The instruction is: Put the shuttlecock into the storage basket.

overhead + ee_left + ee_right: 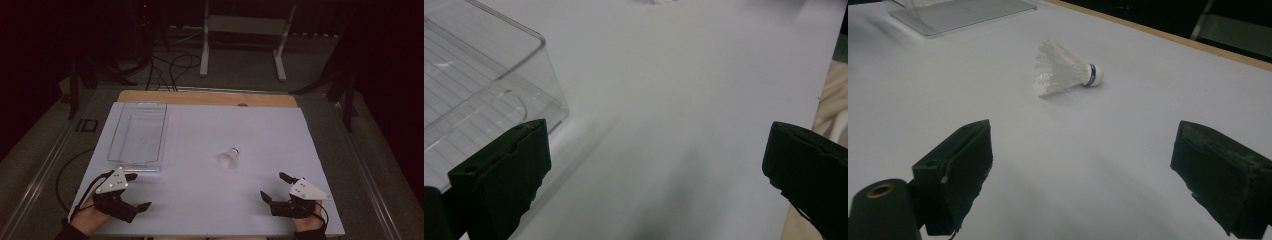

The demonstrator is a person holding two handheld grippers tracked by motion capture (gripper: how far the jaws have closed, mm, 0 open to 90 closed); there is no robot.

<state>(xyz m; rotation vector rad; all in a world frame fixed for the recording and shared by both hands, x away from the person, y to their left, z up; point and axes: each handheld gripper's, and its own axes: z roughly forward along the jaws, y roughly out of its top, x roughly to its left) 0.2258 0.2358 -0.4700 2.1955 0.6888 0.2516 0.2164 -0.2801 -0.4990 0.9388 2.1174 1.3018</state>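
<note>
A white shuttlecock [229, 157] lies on its side near the middle of the counter [200, 130], right of the clear tray [138, 135] at upper left, while the left hand-held gripper [138, 191] and right hand-held gripper [273, 186] rest at the bottom corners, jaws spread, holding nothing.

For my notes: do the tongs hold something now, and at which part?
Nothing is held. The left tongs and right tongs are open over the table; the shuttlecock lies apart.
</note>
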